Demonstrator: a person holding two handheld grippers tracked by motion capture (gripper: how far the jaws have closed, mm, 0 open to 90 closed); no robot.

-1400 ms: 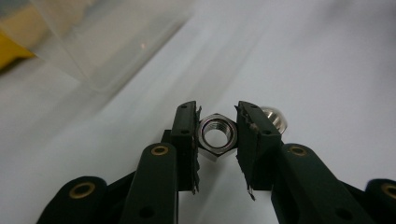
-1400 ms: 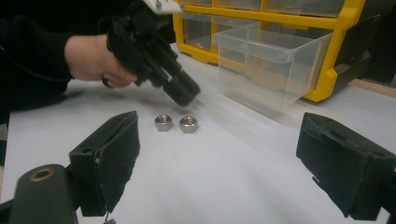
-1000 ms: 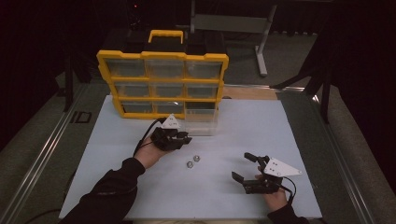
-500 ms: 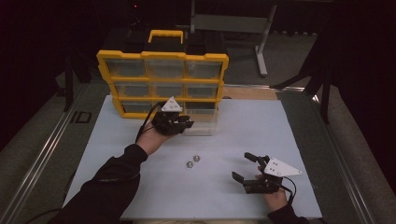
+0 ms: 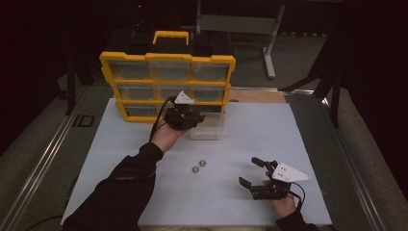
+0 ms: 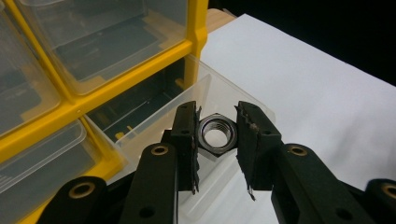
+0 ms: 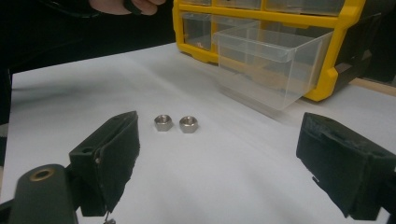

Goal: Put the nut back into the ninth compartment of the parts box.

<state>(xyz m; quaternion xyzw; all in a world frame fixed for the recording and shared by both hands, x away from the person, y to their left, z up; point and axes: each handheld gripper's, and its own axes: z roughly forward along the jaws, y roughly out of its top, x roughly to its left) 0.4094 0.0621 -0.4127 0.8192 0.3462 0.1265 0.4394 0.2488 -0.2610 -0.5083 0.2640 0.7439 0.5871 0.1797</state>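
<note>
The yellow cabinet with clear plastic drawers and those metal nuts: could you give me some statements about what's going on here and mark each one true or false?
1. The left gripper holds a hexagonal metal nut between its jaws. True.
2. The right gripper is clamped on a nut. False: its jaws stand wide open, with nothing between them.
3. Two loose metal nuts lie on the white table surface. True.
4. Every drawer of the yellow organizer cabinet is pushed in. False: one clear plastic drawer in the bottom row is pulled out.
5. The held nut is above the open drawer. True, seen from the left gripper view.
</note>
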